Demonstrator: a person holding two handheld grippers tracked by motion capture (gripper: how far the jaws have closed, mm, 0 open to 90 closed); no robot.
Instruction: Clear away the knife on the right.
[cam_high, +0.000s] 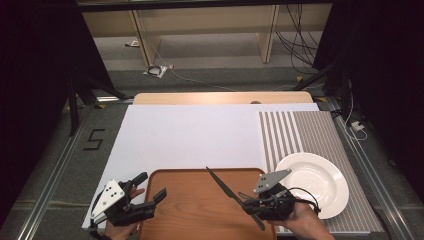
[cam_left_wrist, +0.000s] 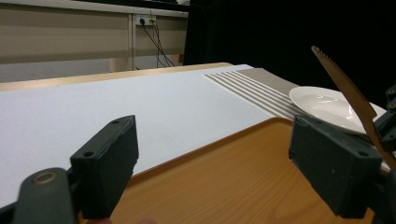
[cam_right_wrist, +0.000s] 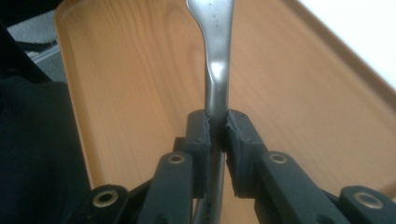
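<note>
In the high view, the right gripper (cam_high: 252, 210) pinches a table knife (cam_high: 226, 188) by its handle, over the right part of the wooden tray (cam_high: 187, 210). The blade rises toward the far edge of the tray and its tip is near that edge. The tray lies at the near edge of the desk (cam_high: 190, 132) and carries nothing. A white plate (cam_high: 320, 172) sits on the striped placemat (cam_high: 310, 132) near the right edge of the desk, and it is bare too. The left gripper (cam_high: 150, 192) waits at the left rim of the tray, with its jaws spread.

In the left gripper view, the left gripper (cam_left_wrist: 212, 158) has both jaws wide apart with nothing between them. The serrated blade of the knife (cam_left_wrist: 348, 88) stands tilted at the right, in front of the plate (cam_left_wrist: 322, 105).

In the right gripper view, the pads of the right gripper (cam_right_wrist: 218, 133) press on the narrow metal handle of the knife (cam_right_wrist: 217, 60).

I judge the knife to be stiff, thin and rather light, with a smooth surface that may slip or turn between the pads. The handle is the good place to hold it, not the blade.
</note>
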